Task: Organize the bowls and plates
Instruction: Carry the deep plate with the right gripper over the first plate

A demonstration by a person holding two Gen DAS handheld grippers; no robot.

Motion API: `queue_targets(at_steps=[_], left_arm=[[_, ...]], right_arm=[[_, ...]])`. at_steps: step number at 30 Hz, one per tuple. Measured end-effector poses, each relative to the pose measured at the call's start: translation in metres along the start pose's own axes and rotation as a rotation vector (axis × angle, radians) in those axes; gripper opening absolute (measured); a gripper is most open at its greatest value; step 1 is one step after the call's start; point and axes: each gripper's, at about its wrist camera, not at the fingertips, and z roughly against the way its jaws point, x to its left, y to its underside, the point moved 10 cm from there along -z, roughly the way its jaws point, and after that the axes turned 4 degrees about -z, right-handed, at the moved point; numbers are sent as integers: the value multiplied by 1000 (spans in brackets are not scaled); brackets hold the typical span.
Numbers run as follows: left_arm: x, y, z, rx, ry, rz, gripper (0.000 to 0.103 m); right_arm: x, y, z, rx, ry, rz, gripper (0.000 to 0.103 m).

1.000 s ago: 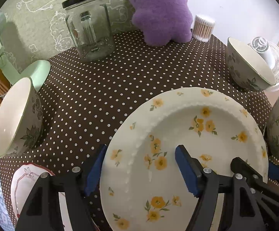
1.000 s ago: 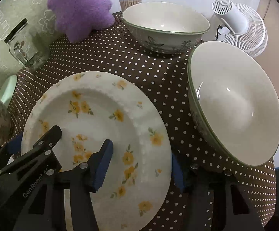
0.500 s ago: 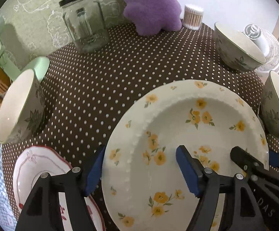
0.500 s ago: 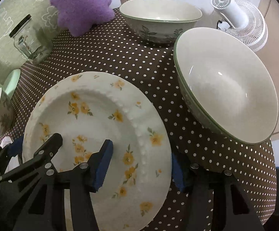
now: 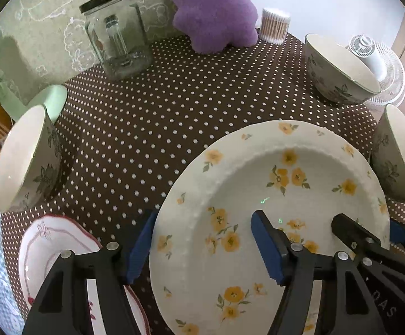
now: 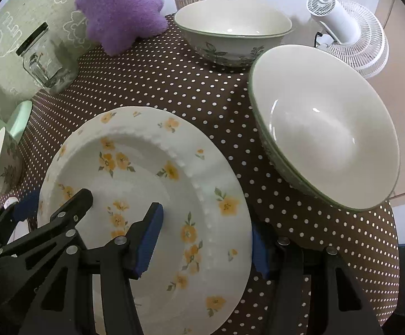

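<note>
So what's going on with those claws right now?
Left gripper and right gripper straddle the yellow-flowered plate's opposite rims. Red-trimmed plate lies left. Bowl sits close right.

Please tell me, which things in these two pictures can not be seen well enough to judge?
- Left wrist view: the pink-rimmed plate is partly hidden by the left gripper.
- Both views: whether the yellow-flower plate rests on the tablecloth; its underside is hidden.
- Right wrist view: the right gripper pad contact is hidden under the rim.
- Glass jar: contents too small.
</note>
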Motion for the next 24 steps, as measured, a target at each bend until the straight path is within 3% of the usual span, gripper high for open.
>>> queue_targets(at_steps=[12,24], left_arm=[[-19,18,30,8,31,57,70],[-32,39,69,-6,-1,105,70]], right_arm=[[-15,6,29,-9,2,35,61],[-31,21,60,-11,-33,81,61]])
